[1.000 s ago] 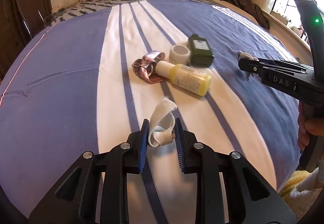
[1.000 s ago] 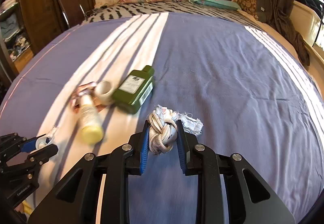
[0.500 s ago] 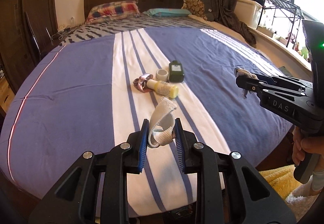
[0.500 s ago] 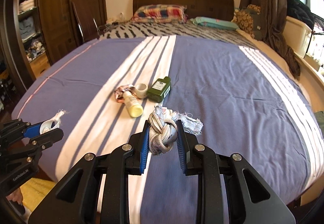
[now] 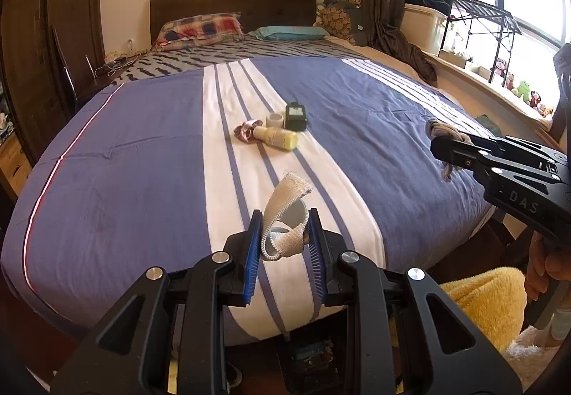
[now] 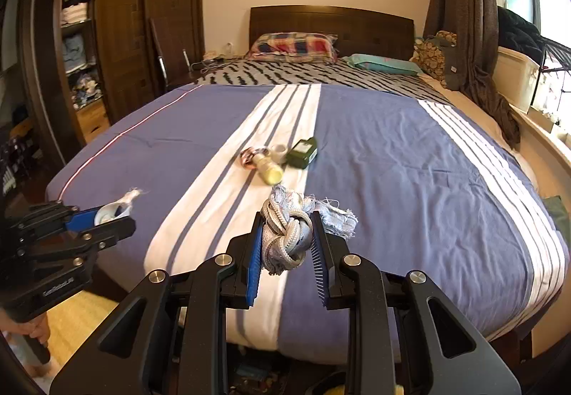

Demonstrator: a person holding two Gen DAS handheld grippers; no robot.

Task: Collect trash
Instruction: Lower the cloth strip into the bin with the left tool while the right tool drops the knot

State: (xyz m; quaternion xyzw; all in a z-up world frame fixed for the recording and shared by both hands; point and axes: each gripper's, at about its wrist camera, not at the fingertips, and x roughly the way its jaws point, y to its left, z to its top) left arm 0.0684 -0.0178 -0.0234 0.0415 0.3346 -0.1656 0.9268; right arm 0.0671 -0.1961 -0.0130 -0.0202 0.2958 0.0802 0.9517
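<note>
My left gripper (image 5: 284, 239) is shut on a cream elastic strip (image 5: 285, 207), held in the air past the foot of the bed. My right gripper (image 6: 285, 239) is shut on a knotted grey rope scrap (image 6: 285, 234) with frayed blue cloth. The right gripper also shows at the right of the left wrist view (image 5: 442, 145), and the left gripper at the left of the right wrist view (image 6: 114, 216). On the bed's white stripe lie a yellow bottle (image 5: 276, 137), a dark green bottle (image 5: 295, 114), a white tape roll (image 5: 274, 119) and a pink crumpled wrapper (image 5: 244, 130).
The bed with its blue and white striped cover (image 5: 142, 163) fills both views. A yellow rug (image 5: 481, 305) lies on the floor at the bed's foot. A wardrobe (image 6: 89, 55) stands left, and a window ledge with a rack (image 5: 481, 38) runs along the right.
Both grippers have pulled back and up from the bed with their scraps still held. The bottles and wrapper now look smaller and farther away.
</note>
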